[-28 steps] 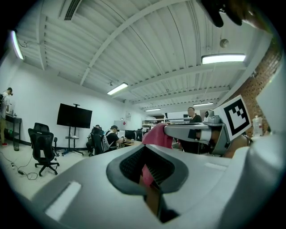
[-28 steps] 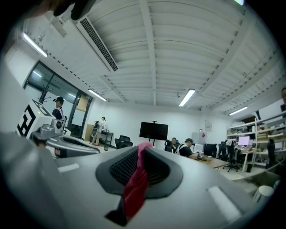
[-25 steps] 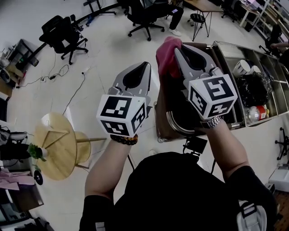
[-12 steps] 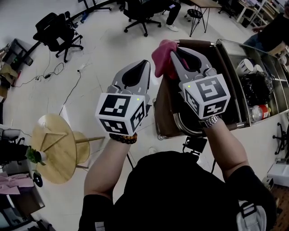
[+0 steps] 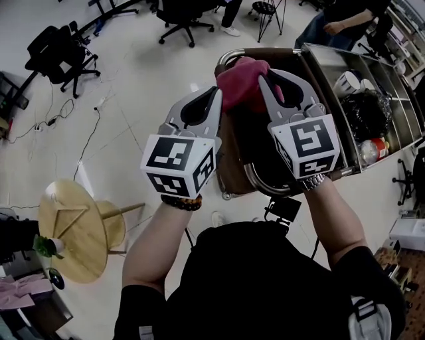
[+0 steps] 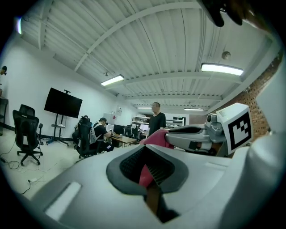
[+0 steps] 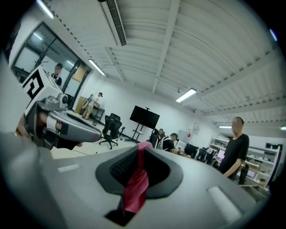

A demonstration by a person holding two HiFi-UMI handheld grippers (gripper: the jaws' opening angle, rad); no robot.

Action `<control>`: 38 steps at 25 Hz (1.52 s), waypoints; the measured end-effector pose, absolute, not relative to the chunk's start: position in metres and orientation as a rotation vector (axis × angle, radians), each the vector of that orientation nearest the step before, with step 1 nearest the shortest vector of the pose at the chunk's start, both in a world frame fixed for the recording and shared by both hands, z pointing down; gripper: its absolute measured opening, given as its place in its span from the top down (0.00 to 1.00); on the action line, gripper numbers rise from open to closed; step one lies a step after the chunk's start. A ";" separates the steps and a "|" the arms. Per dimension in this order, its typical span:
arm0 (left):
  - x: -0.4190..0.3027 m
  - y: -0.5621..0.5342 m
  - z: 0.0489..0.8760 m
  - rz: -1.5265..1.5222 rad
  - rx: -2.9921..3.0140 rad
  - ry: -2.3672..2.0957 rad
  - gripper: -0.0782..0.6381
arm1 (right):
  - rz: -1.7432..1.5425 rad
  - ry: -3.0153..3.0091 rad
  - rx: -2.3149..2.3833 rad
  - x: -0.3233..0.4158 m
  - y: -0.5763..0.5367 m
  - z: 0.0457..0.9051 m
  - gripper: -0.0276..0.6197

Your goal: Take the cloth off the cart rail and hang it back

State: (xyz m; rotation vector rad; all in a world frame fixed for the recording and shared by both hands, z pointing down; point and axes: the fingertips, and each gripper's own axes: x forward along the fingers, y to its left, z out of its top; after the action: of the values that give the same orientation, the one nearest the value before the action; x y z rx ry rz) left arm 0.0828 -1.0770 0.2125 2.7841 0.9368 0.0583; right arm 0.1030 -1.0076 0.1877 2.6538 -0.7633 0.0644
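In the head view a pink cloth hangs bunched between my two raised grippers, just over the cart's far chrome rail. My right gripper is shut on the cloth's right side; in the right gripper view a strip of the cloth is pinched in its jaws. Beside it, my left gripper meets the cloth's left edge. The left gripper view shows a pink fold caught in its closed jaws. Each gripper camera also shows the other gripper: the right gripper, the left gripper.
The cart's brown end panel and near chrome handle lie below the grippers. Its steel top holds cups, a black bag and a bottle. A round wooden table stands left, office chairs behind, a person beyond the cart.
Both grippers have sunk with the cloth, which now sits over the cart's far rail. The left gripper has closed the gap to the cloth.
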 end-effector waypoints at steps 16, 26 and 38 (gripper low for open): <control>0.081 -1.086 0.241 0.106 2.788 0.872 0.89 | 0.400 -1.052 2.613 0.093 -1.042 0.278 0.77; 0.066 -1.073 0.232 0.102 2.804 0.886 0.89 | 0.335 -1.090 2.668 0.075 -1.036 0.252 0.75; -0.008 -1.007 0.201 0.018 2.879 0.829 0.89 | 0.097 -1.183 2.704 -0.008 -0.971 0.192 0.92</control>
State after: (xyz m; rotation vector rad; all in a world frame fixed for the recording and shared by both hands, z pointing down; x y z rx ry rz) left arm -0.0076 -1.0073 0.2009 2.8785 0.8288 0.0180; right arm -0.0081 -0.9707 0.1921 2.7042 -1.1828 0.0971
